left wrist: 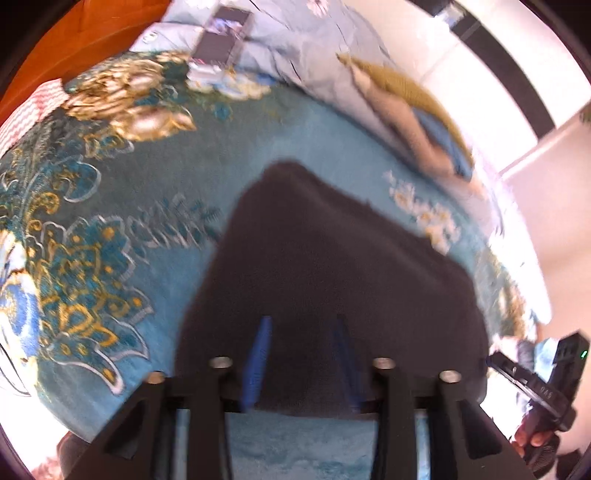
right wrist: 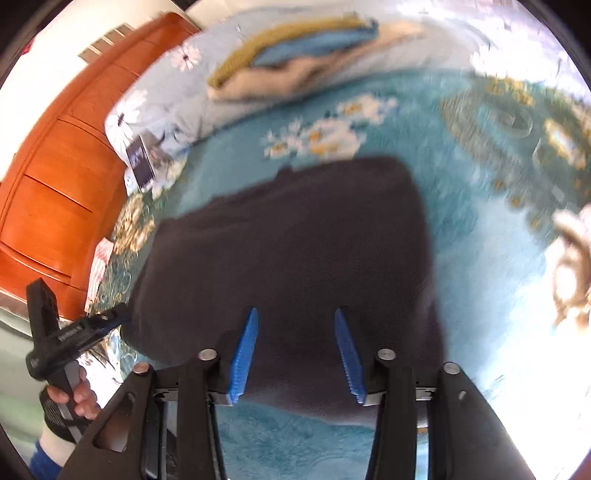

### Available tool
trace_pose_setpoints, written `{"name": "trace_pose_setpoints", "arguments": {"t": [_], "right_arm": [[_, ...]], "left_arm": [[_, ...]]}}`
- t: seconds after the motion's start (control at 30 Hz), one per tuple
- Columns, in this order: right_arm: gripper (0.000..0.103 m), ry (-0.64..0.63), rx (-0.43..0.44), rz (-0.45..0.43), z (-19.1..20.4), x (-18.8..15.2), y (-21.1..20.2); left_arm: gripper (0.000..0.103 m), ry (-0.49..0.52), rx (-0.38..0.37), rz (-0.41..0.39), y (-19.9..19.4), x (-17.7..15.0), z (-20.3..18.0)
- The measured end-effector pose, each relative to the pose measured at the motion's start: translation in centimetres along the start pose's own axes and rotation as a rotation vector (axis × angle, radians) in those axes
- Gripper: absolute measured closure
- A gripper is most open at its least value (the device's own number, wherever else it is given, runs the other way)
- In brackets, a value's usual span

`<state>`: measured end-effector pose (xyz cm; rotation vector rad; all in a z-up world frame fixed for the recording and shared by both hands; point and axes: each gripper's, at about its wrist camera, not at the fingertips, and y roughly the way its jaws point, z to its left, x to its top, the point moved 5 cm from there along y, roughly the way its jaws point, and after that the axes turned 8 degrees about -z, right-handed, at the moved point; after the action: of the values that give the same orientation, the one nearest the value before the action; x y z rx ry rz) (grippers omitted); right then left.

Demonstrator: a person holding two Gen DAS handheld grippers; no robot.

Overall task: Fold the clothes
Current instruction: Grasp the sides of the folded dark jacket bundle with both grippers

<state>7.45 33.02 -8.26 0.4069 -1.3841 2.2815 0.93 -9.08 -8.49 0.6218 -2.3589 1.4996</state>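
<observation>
Left wrist: blurred dark garment (left wrist: 332, 266).

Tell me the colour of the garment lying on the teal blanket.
Plain dark charcoal, nearly black, without a pattern: the garment shows best in the right wrist view.

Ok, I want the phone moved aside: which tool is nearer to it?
Left. The left tool is over the dark garment on the side toward the phone; the right tool is over its far side, further off.

Left gripper (left wrist: 303, 325), right gripper (right wrist: 295, 317): angled downward, jaws apart, empty.
</observation>
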Motion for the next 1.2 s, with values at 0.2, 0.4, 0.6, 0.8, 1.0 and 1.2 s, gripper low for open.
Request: {"name": "trace_pose_setpoints", "arguments": {"t": [0.2, 0.4, 0.6, 0.8, 1.0, 1.2], "right_arm": [[0.041, 0.192, -0.007, 0.006, -6.2, 0.4, -1.5], [0.016, 0.461, 0.154, 0.062, -10.1, -1.8, 0.2], [0.005, 0.516, 0.306, 0.130, -9.2, -3.2, 3.2], [0.000, 0.461, 0.396, 0.120, -7.1, -2.6, 4.6], [0.000, 0.321, 0.394, 0.180, -4.9, -2.5, 5.7], [0.000, 0.348, 0.410, 0.157, -5.0, -2.1, 6.3]], "left_arm": [[0.014, -0.140, -0.001, -0.028, -0.5, 2.3, 5.7], [0.003, -0.264, -0.093, 0.095, 2.0, 1.6, 8.9], [0.000, -0.260, -0.193, 0.204, 5.0, 1.1, 7.7], [0.000, -0.179, -0.329, 0.294, 7.0, 0.0, 4.7], [0.000, -0.043, -0.326, 0.399, 8.3, -1.9, 3.7], [0.000, 0.013, -0.318, 0.447, 8.7, -2.0, 3.0]]}}
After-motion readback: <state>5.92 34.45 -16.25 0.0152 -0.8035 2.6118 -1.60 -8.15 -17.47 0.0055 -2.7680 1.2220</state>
